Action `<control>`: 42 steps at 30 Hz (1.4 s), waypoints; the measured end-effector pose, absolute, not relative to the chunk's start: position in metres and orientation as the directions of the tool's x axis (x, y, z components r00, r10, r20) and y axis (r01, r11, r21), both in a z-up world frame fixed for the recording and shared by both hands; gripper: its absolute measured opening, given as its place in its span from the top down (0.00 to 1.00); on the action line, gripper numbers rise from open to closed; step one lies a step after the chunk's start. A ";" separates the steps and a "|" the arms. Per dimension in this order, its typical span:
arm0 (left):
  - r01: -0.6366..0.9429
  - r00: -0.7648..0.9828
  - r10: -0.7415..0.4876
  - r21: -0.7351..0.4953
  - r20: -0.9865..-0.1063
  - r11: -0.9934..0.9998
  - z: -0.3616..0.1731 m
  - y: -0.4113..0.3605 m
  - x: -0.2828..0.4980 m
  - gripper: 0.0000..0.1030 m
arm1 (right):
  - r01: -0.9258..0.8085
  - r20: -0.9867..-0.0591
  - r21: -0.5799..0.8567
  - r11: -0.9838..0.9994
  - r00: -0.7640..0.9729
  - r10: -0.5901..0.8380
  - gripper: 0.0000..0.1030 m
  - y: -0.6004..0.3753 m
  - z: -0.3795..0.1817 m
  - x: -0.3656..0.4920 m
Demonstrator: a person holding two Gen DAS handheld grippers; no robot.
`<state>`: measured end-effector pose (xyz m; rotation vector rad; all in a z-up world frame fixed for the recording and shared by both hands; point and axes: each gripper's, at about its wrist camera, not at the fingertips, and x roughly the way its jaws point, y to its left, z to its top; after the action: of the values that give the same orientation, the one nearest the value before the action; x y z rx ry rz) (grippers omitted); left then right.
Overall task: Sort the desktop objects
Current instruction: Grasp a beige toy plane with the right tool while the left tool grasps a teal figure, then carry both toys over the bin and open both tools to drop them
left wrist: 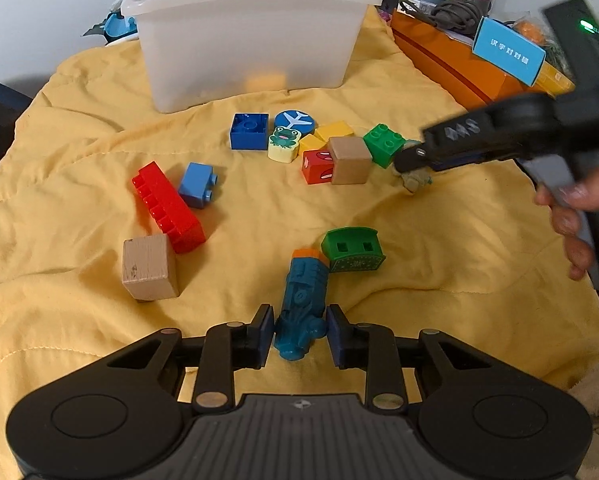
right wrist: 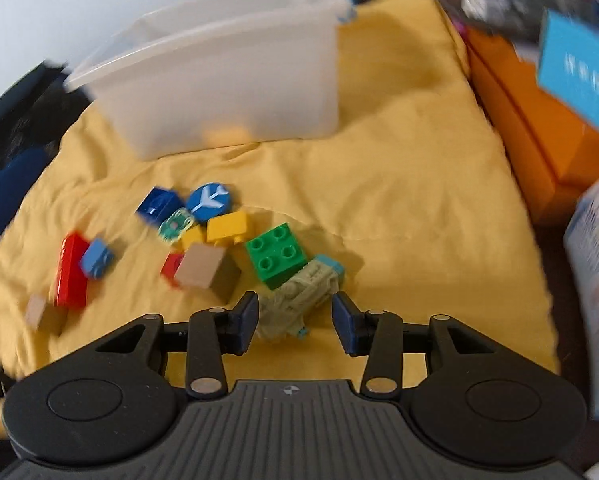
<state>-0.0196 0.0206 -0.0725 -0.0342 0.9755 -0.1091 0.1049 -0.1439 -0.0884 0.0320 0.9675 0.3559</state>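
Sorting status: barely begun. We count one orange-yellow shape showing dimly through the wall of the translucent white plastic bin point(left wrist: 251, 40), which stands near the far edge of the yellow quilted cloth point(left wrist: 439, 240); everything else lies loose on the cloth.

- Left gripper point(left wrist: 300, 334): jaws clenched on the teal plastic toy locomotive with the orange end point(left wrist: 304, 296), which lies towards the near edge.
- Right gripper point(right wrist: 294, 320): jaws released, astride the pale green toy locomotive point(right wrist: 299, 296), no pad pressing that we can see.
- Just beside the teal locomotive: a green plastic arched block point(left wrist: 352, 250).
- Centre cluster, crowded, several touching: dark blue square brick point(left wrist: 249, 131), round blue aeroplane disc point(left wrist: 295, 121), frog-printed block point(left wrist: 284, 144), yellow bricks point(left wrist: 333, 132), red printed cube point(left wrist: 317, 166), plain wooden cube point(left wrist: 349, 160), green studded brick point(right wrist: 277, 256) leaning on the pale locomotive.
- Towards the left edge: long red brick point(left wrist: 167, 208), light blue brick point(left wrist: 197, 185), second wooden cube point(left wrist: 149, 266).
- Along the right edge: orange cardboard box point(left wrist: 451, 64), not for sorting in our judgement.

Obstruction: the green studded brick may shift when we lift the pale locomotive
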 end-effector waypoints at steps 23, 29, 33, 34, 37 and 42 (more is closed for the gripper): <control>0.017 0.550 -0.066 -0.067 -0.833 0.998 -0.077 0.033 -0.026 0.67 | -0.618 -0.834 -0.029 0.786 0.448 0.322 0.60 -0.139 -0.091 0.033; 0.035 0.555 -0.086 -0.080 -0.828 0.996 -0.079 0.033 -0.023 0.79 | -0.572 -0.835 -0.010 0.820 0.455 0.308 0.58 -0.138 -0.098 0.044; 0.028 0.586 -0.082 -0.081 -0.806 0.996 -0.070 0.034 -0.026 0.79 | -0.584 -0.828 -0.012 0.812 0.461 0.319 0.72 -0.139 -0.097 0.042; 0.030 0.598 -0.077 -0.073 -0.797 0.997 -0.065 0.034 -0.026 0.79 | -0.588 -0.822 -0.014 0.809 0.468 0.326 0.77 -0.140 -0.094 0.040; 0.032 0.643 -0.067 -0.061 -0.763 0.998 -0.046 0.034 -0.025 0.79 | -0.602 -0.802 -0.034 0.798 0.492 0.338 0.77 -0.139 -0.084 0.036; 0.024 0.709 -0.050 -0.046 -0.703 0.999 -0.013 0.034 -0.015 0.79 | -0.607 -0.767 -0.053 0.793 0.534 0.357 0.77 -0.139 -0.064 0.039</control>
<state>-0.0145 0.0345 -0.0129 -0.0343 0.7811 -0.0413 0.0391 -0.1386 -0.0643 -0.3331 0.8254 0.5872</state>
